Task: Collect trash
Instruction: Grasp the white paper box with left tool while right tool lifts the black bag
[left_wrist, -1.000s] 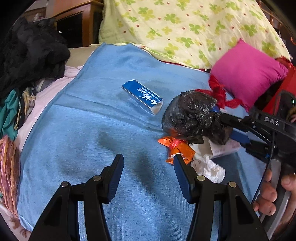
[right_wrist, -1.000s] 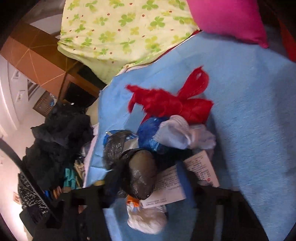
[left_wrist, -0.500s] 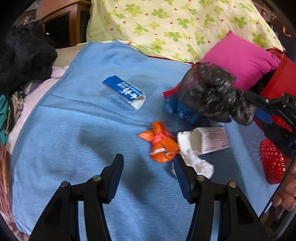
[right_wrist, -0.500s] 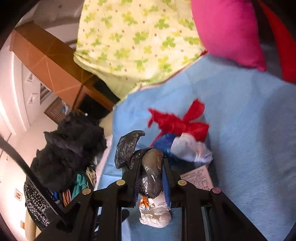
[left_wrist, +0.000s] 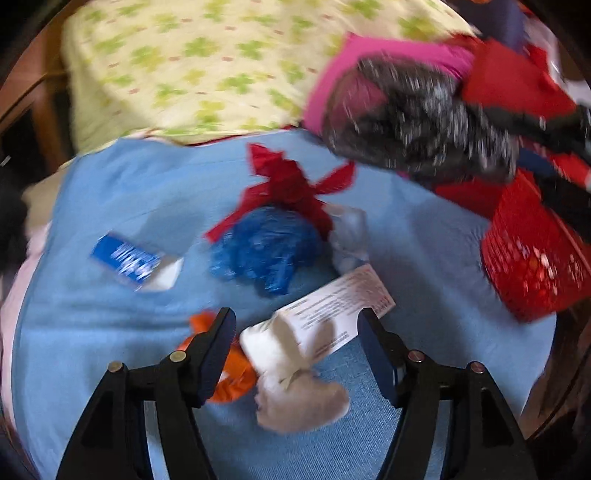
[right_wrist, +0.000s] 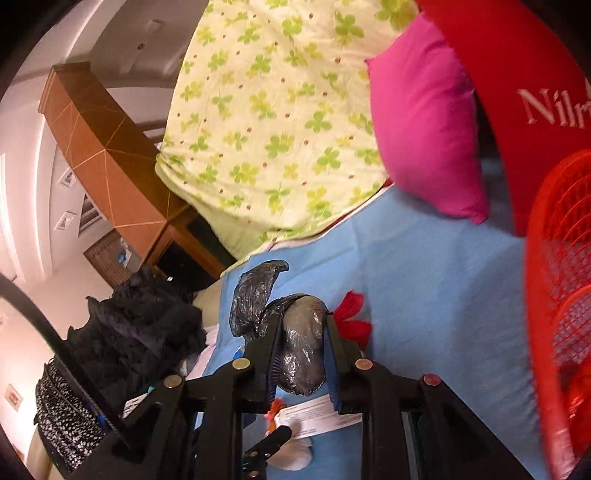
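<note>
Trash lies on a blue blanket (left_wrist: 424, 240). My left gripper (left_wrist: 295, 325) hovers over a white printed box (left_wrist: 332, 306) and a crumpled white tissue (left_wrist: 299, 398). Its jaws are opening, with the box between them but untouched. An orange wrapper (left_wrist: 232, 380) lies by the left finger. Farther off are a blue plastic bag (left_wrist: 266, 247), a red plastic bag (left_wrist: 288, 181) and a blue-and-white carton (left_wrist: 129, 262). My right gripper (right_wrist: 301, 325) is shut on a black plastic bag (right_wrist: 301, 354), held in the air; the black bag (left_wrist: 417, 122) shows blurred at upper right beside a red mesh basket (left_wrist: 535, 251).
The red mesh basket (right_wrist: 554, 277) stands close on the right of the bed. A pink cushion (right_wrist: 421, 122) and a clover-print pillow (right_wrist: 266, 122) lie at the head. A pile of dark clothes (right_wrist: 140, 332) sits at the left edge, with wooden furniture (right_wrist: 103, 155) behind.
The right gripper closed on the black bag and carried it up and to the right, close to the red basket. The left gripper moved right over the white box, and its jaws widened.
</note>
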